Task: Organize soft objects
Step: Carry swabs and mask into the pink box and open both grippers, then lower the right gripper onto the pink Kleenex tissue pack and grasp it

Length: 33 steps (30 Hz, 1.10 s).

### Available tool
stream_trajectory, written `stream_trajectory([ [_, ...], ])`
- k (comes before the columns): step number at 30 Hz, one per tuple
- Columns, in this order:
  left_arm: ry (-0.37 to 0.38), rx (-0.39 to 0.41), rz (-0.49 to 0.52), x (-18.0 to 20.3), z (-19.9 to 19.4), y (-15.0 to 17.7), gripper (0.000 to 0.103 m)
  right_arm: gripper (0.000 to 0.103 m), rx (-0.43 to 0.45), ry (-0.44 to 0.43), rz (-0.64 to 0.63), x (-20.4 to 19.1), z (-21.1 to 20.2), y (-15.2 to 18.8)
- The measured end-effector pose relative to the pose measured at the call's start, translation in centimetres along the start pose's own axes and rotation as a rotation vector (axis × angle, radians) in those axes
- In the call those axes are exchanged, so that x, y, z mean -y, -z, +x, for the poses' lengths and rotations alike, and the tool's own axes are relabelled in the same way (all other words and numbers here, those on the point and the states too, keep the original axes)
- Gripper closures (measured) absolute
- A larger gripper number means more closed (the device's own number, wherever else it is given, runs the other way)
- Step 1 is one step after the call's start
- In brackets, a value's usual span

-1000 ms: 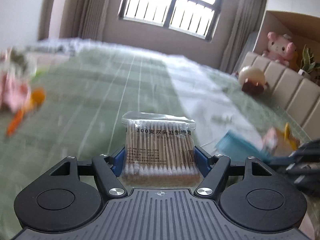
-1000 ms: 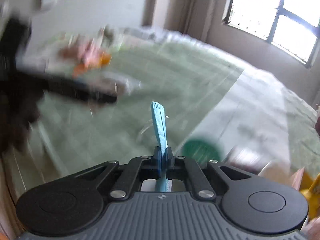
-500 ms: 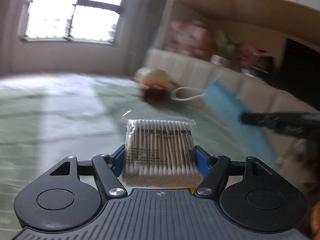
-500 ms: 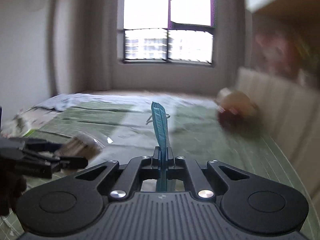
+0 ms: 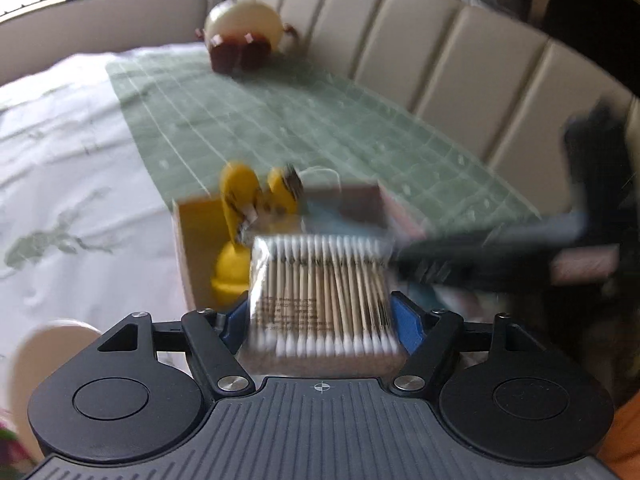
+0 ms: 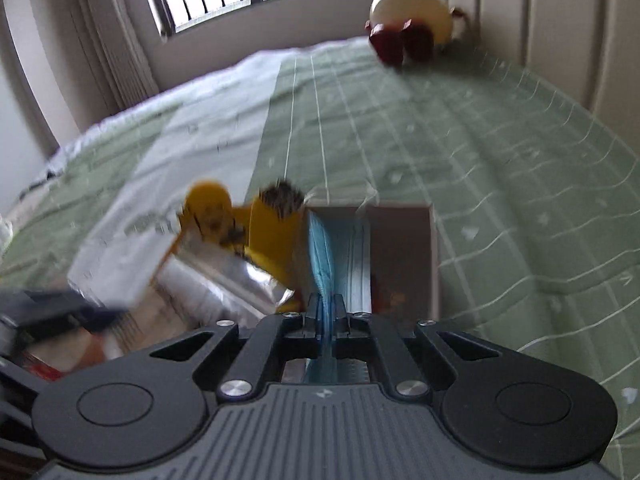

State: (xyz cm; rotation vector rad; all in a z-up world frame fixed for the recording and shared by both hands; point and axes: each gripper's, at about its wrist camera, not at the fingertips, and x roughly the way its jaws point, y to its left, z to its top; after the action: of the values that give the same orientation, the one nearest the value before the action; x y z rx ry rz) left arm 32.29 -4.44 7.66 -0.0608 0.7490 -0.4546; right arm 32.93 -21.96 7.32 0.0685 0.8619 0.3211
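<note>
- Over the bed (image 6: 500, 152), both tongs are now arriving at an open cardboard box (image 6: 434, 240); a second ago they were facing the window across bare bedspread.
- Left tongs (image 5: 322, 308) are standing wide, clamped on a cotton swab pack (image 5: 320, 296), hovering at the box's near edge.
- Right tongs (image 6: 327, 312) are pinching narrow on a blue face mask (image 6: 322, 256), aimed inside.
- Judgement: both deliveries are nearing release.
- Yellow plush (image 6: 276, 236) is crowding the box's left; the right half is showing room.

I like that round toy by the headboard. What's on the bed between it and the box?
Only bare green bedspread lies between the round plush toy and the box, shown in the right wrist view.
</note>
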Motion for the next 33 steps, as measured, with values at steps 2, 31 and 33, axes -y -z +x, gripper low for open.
stream_trajectory([
  [2,-0.007,0.056,-0.026,-0.5,-1.2,-0.8,0.029,0.098,-0.016,0.025,-0.023,-0.7,0.4,-0.3],
  [31,-0.32,0.391,-0.348,-11.6,-25.8,15.5,0.029,0.036,0.302,-0.183,-0.59,-24.8,-8.8,4.7],
  [33,-0.282,0.345,-0.344,-11.4,-24.6,17.0,0.029,0.051,0.287,-0.155,-0.54,-26.6,-7.2,3.5],
])
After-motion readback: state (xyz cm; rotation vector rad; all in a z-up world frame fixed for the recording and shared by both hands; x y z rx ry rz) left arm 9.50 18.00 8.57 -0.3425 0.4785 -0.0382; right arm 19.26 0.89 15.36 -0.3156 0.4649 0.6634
